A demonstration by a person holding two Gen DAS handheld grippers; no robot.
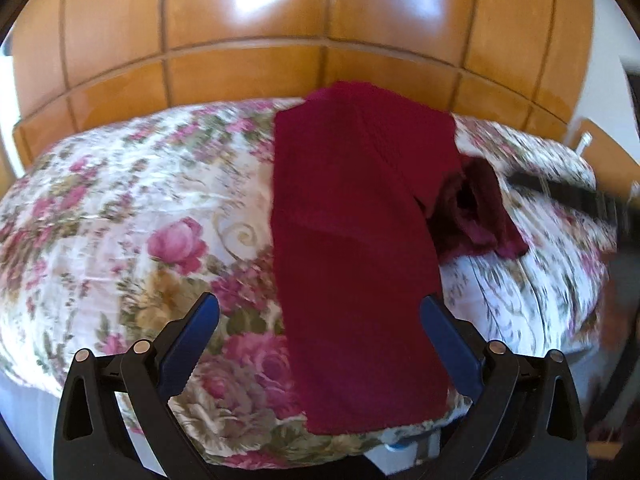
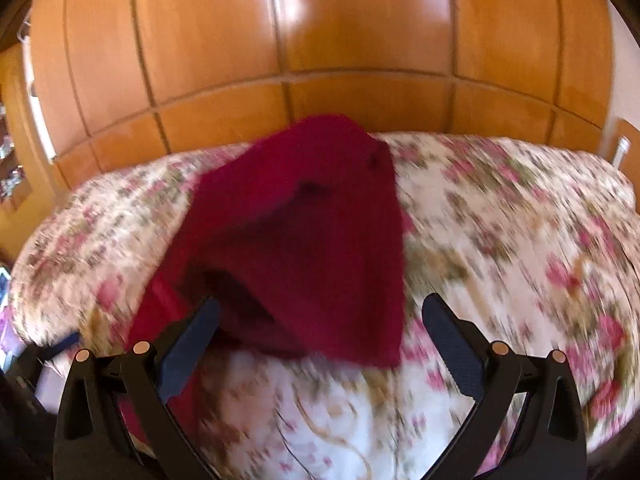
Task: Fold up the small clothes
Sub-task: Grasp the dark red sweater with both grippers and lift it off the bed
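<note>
A dark red garment [image 1: 352, 240] lies as a long folded strip on the floral bedspread [image 1: 120, 208], with a bunched part [image 1: 476, 216] sticking out on its right. My left gripper [image 1: 320, 312] is open above the strip's near end and holds nothing. In the right wrist view the same red garment [image 2: 304, 240] is blurred. My right gripper [image 2: 320, 312] is open just over its near edge, and its left finger [image 2: 192, 340] overlaps the cloth. The right gripper also shows as a dark blur in the left wrist view [image 1: 576, 196].
A glossy wooden wardrobe [image 1: 320, 40] stands behind the bed. The bed's near edge [image 1: 280, 460] runs just under my left gripper. A wooden piece of furniture [image 1: 608, 152] stands at the far right. Shelves with small items [image 2: 12, 160] show at the left.
</note>
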